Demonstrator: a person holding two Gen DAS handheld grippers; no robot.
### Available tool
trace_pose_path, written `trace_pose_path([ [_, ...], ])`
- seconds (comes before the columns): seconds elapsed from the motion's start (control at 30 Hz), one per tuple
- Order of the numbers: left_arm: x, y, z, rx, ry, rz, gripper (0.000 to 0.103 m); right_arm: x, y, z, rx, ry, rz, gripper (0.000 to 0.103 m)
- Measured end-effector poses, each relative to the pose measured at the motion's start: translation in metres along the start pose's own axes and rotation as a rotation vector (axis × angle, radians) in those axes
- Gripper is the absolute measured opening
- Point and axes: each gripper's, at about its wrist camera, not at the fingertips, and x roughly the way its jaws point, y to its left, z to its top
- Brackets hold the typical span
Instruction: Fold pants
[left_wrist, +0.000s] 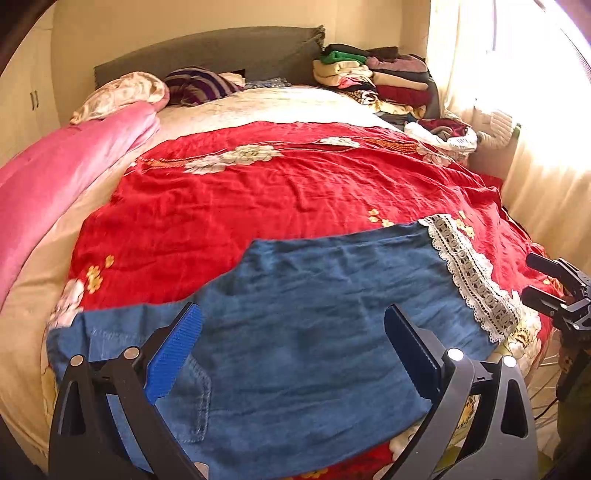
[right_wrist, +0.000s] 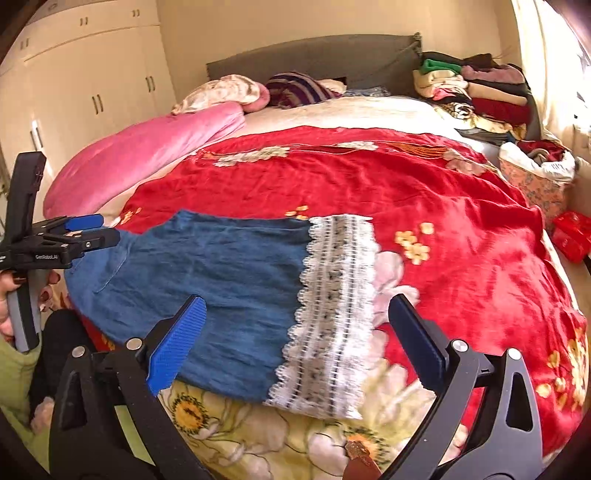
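Both tongs, left tongs (left_wrist: 293, 321) and right tongs (right_wrist: 297, 317), are hanging released above the pants (left_wrist: 314, 314), lying limp on the bed (left_wrist: 258, 206); soft, light denim, best pinched at the lace hem (right_wrist: 332, 306).

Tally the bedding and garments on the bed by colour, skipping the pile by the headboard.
Blue: 1, denim pants with lace hem
Red: 1, floral bedspread
Pink: 1, quilt
Purple striped: 1, pillow
Total: 4
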Motion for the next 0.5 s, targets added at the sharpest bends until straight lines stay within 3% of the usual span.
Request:
trace_pose_path([
  [0.27, 0.019, -0.034, 0.03, 0.067, 0.004, -0.084, 0.098, -0.008, -0.027, -0.007, 0.067, 0.004, -0.034, 0.094],
  [0.5, 0.058, -0.08, 0.057, 0.165, 0.034, -0.145, 0.098, 0.006, -0.032, -0.028, 0.113, 0.062, -0.022, 0.094],
])
